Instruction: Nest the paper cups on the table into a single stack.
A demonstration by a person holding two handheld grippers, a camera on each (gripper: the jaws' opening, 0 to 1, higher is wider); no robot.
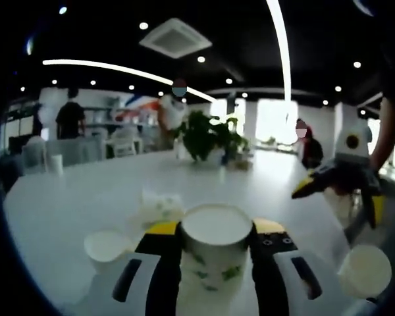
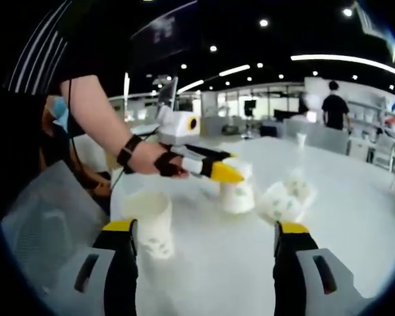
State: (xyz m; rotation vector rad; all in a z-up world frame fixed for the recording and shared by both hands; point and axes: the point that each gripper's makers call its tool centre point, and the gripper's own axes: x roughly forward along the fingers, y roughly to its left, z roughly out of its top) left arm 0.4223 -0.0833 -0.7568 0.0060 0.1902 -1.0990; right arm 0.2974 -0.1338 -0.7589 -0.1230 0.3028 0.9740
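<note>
Surface: white table (image 1: 85, 191), office hall behind | left gripper (image 1: 216, 240): clamped on upright paper cup (image 1: 215, 253), loose cups flanking | right gripper (image 2: 207, 240): spread wide, another cup (image 2: 151, 224) by its left jaw | potted plant (image 1: 207, 135) beyond.

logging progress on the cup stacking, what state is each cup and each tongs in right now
left tongs: shut on a white paper cup with green print, upright
right tongs: open, empty
small white paper cup: tipped, free on the white table
crumpled-looking white cup: on its side
white cup: upright, free
</note>
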